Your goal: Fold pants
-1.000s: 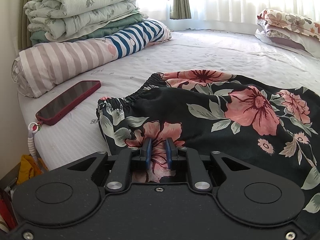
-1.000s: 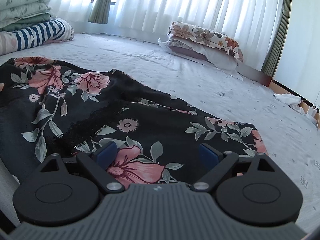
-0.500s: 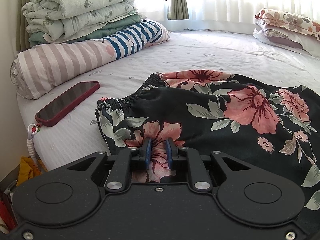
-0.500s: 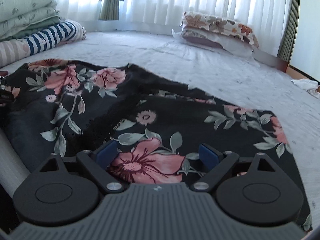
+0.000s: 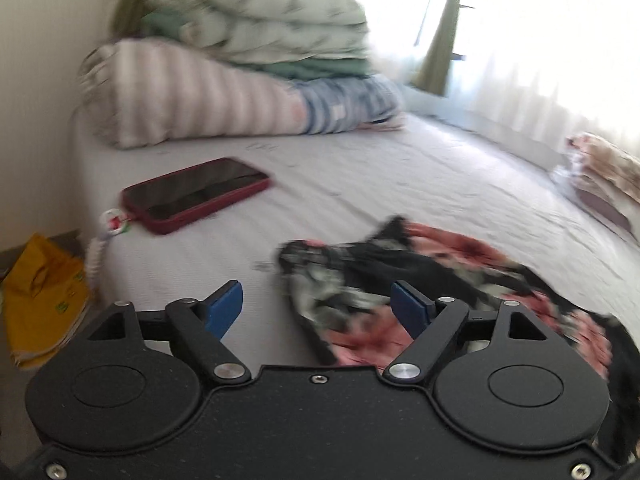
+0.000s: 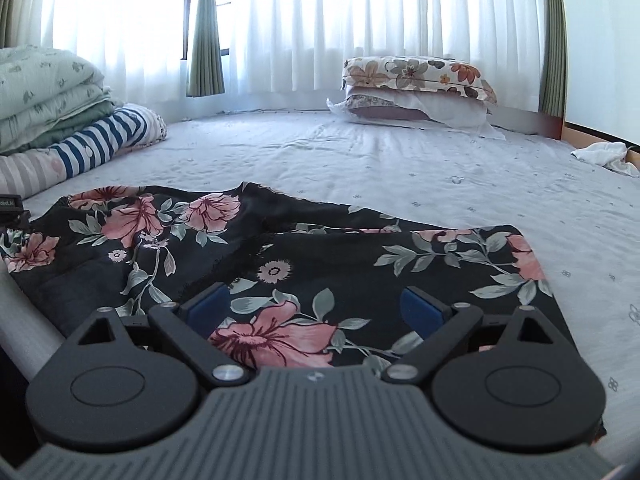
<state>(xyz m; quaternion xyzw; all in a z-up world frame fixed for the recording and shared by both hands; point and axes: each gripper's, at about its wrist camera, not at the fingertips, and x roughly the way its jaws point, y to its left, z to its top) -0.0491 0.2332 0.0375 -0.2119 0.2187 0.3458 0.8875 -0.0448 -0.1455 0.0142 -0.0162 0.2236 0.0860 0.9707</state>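
The black pants with pink flowers [image 6: 280,248] lie flat across the white bed sheet [image 6: 400,160], folded lengthwise. In the blurred left wrist view their gathered waistband end [image 5: 340,292] lies loose under my left gripper [image 5: 318,308]. Its jaws are opening, with the blue pads [image 5: 224,308] wide apart and clear of the cloth. My right gripper [image 6: 314,308] hovers open over the near edge of the pants, above a large pink flower [image 6: 276,340], with nothing pinched between its pads.
A red phone [image 5: 196,194] with a strap lies near the bed's left edge. Behind it sit a striped roll [image 5: 192,100] and stacked quilts [image 5: 256,20]. A yellow bag [image 5: 44,300] is on the floor. Pillows [image 6: 416,84] and a white cloth [image 6: 604,154] lie far right.
My left gripper went from shut on the waistband cloth to wide open, and its view swung left and rolled. The right gripper stayed open and shifted slightly over the pants.
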